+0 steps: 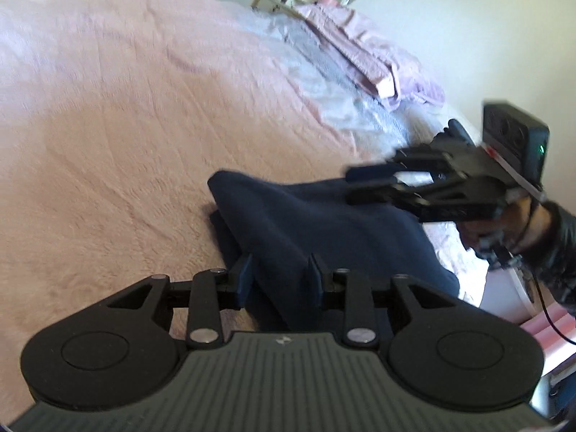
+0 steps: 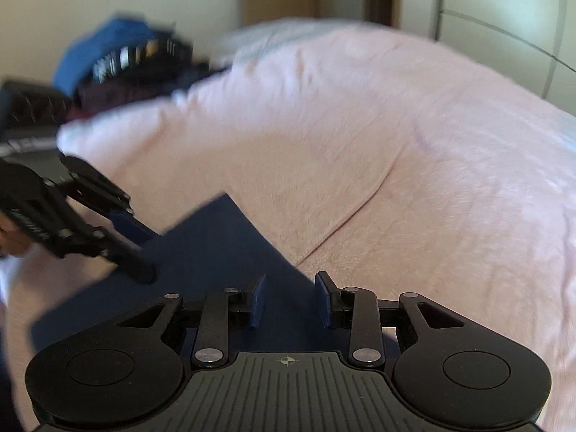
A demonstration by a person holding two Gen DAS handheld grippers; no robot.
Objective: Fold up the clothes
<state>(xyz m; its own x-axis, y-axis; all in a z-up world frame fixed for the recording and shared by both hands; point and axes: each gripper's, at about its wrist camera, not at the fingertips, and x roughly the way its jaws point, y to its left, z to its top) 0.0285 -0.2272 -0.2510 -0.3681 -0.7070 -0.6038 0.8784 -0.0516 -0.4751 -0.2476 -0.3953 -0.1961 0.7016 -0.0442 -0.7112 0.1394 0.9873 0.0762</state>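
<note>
A navy garment (image 1: pixel 324 230) lies folded on the pink blanket (image 1: pixel 126 126) of a bed. My left gripper (image 1: pixel 280 277) is shut on its near edge, and a ridge of cloth rises from between the blue pads. From the right, my right gripper (image 1: pixel 348 185) hovers just over the garment's far side, its jaws apart with nothing between them. In the right wrist view the navy garment (image 2: pixel 216 252) lies flat under my right gripper (image 2: pixel 291 300), whose pads stand clear of it. The left gripper (image 2: pixel 149 255) pinches the cloth's left edge. A hand in a dark sleeve (image 1: pixel 554 241) holds the right gripper.
Folded pink and lilac cloths (image 1: pixel 378 61) lie on a pale blue sheet (image 1: pixel 324 72) at the far side of the bed. A blurred pile of blue and dark clothes (image 2: pixel 122 61) sits at the bed's far left corner. Walls and a wardrobe stand behind.
</note>
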